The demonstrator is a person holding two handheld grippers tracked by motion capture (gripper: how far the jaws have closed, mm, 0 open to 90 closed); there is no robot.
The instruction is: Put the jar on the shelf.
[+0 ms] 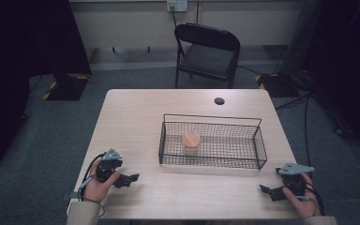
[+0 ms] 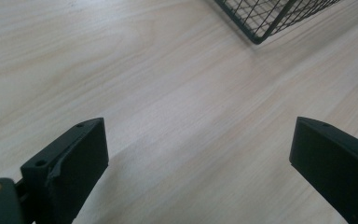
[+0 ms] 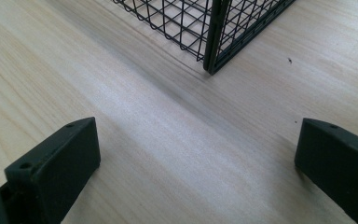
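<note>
Both of your tools, left tool and right tool, rest wide open and empty on the bench. The round wooden disc lies inside the wire basket, beyond both tools and nearer the left one. The basket's long axis runs left to right.

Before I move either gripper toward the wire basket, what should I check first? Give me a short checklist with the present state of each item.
1. Left gripper open and empty: ok, its jaws stand wide apart over bare wood in the left gripper view.
2. Right gripper open and empty: ok, same in the right gripper view.
3. Wire basket upright on the table: ok.
4. Round wooden disc inside the basket, toward its left part: ok.
5. Bare table between each gripper and the basket: ok.
6. Whether the disc is a lid on something or lies alone: cannot tell.
</note>
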